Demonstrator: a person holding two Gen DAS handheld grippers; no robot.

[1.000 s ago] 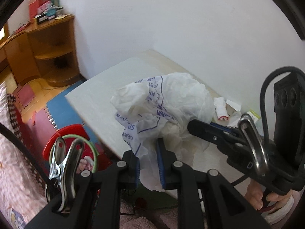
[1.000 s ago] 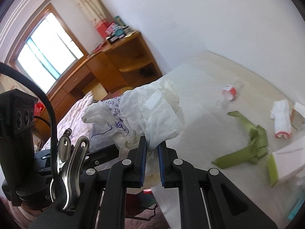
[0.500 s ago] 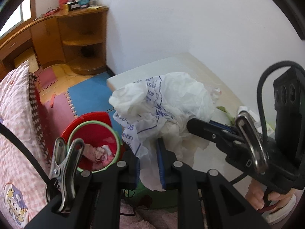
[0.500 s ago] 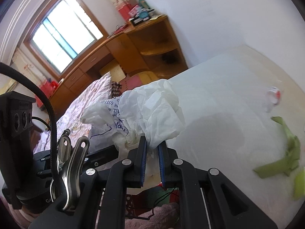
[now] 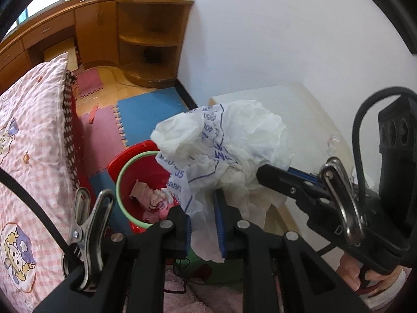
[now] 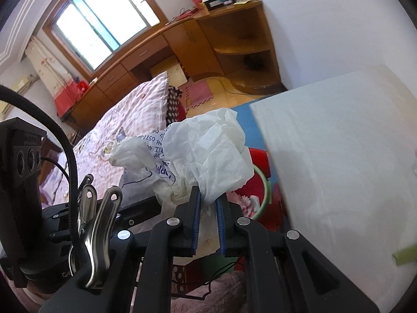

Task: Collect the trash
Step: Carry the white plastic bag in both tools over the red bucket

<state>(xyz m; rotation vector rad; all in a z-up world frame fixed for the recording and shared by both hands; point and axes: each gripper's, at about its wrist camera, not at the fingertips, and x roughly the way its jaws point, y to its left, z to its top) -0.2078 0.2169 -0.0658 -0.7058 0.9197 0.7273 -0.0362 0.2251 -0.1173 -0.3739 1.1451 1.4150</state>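
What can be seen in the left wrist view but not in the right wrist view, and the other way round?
Only the left wrist view shows the paper scraps inside the red bin and a hand on the right gripper's handle. Only the right wrist view shows the window. Both show the crumpled white bag, clamped by the left gripper and the right gripper, the bed and the white table.

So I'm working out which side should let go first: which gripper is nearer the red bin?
Left. The left gripper sits just beside the red bin, over its rim. The right gripper holds the same crumpled white bag from the table side, farther off.
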